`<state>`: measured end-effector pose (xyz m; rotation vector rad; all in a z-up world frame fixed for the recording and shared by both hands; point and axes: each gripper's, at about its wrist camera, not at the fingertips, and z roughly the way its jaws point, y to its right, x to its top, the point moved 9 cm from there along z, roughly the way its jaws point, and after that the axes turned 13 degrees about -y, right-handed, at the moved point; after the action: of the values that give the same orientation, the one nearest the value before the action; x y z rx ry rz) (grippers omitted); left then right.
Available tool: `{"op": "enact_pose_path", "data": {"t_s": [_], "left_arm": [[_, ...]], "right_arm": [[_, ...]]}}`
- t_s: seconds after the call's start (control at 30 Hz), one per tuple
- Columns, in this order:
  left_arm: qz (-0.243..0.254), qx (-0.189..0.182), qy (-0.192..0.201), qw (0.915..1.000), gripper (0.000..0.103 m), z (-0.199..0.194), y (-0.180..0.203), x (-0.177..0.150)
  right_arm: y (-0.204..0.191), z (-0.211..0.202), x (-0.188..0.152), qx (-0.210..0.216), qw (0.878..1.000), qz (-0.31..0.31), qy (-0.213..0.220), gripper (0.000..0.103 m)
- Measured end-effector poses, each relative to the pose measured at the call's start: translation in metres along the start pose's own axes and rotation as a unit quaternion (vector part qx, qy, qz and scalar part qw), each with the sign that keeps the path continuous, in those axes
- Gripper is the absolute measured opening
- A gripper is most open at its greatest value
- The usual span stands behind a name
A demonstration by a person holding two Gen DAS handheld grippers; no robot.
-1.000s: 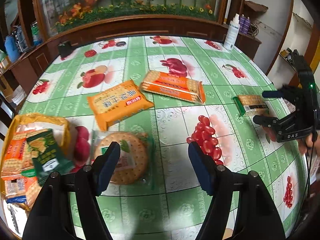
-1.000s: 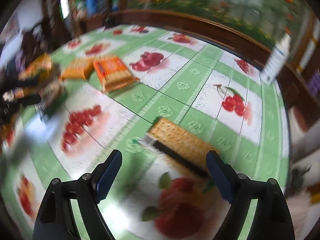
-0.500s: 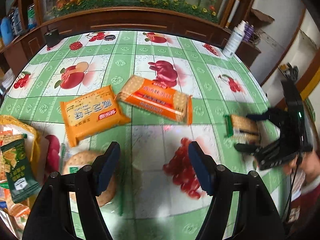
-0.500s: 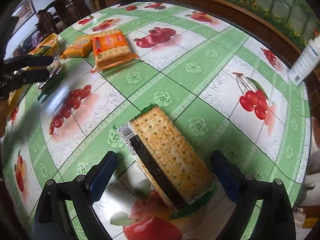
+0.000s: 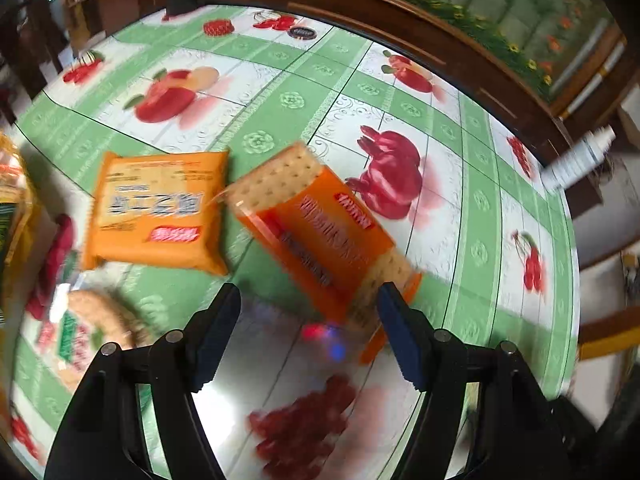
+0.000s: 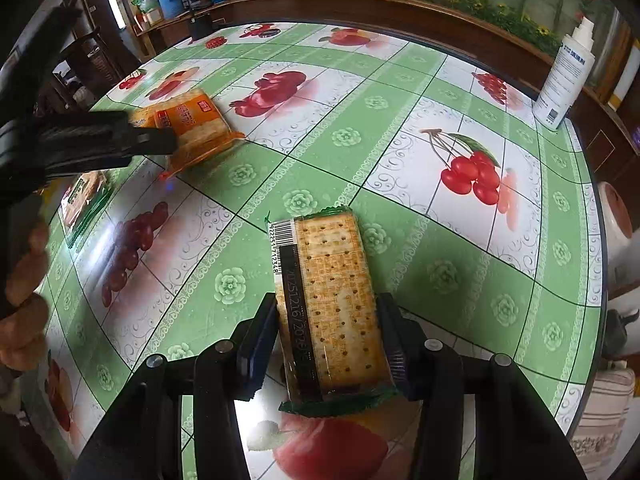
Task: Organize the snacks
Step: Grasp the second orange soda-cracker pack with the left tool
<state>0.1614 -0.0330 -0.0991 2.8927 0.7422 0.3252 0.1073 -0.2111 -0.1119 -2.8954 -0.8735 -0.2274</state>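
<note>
At the far left edge of the left wrist view a yellow bag (image 5: 16, 216) shows only as a blurred sliver, with what may be green and orange packets inside it; the blur allows no more than that. The right gripper (image 6: 326, 344) has just been closing and now pinches the near end of a green-trimmed cracker pack (image 6: 328, 300) between its jaws, the pack lying flat on the table with its barcode end pointing away. The left gripper (image 5: 308, 332) stands spread above the near end of a long orange cracker pack (image 5: 320, 236), its right pad just beside the pack's corner and its left pad over bare cloth; nothing is gripped. Just left of that pack lies a square orange biscuit packet (image 5: 156, 216), corners almost touching; nearer the camera on the left sits a round biscuit pack (image 5: 92, 340), smeared by motion. The far half of the fruit-print tablecloth (image 6: 360, 128) is bare, with open room toward the far rim; a white spray bottle (image 6: 566, 72) stands upright at the right edge, and a small dark object (image 6: 200, 26) at the far edge. Beyond the round table runs a curved wooden ledge (image 6: 400, 4) with flowers behind it; fingers of the person's left hand (image 6: 24, 300) show at the left of the right wrist view.
</note>
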Motion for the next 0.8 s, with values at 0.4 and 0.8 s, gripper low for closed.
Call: {"op": "enact_pose_path", "data": {"t_s": [0.4, 0.8], "left_arm": [[-0.002, 0.007, 0.003, 1.0000, 0.081, 0.013, 0.016, 0.025], [-0.027, -0.048, -0.032, 0.9980, 0.080, 0.015, 0.018, 0.042]], "right_arm": [[-0.009, -0.004, -0.013, 0.018, 1.000, 0.010, -0.001, 0.051], [-0.020, -0.006, -0.023, 0.023, 1.000, 0.014, -0.002, 0.051]]}}
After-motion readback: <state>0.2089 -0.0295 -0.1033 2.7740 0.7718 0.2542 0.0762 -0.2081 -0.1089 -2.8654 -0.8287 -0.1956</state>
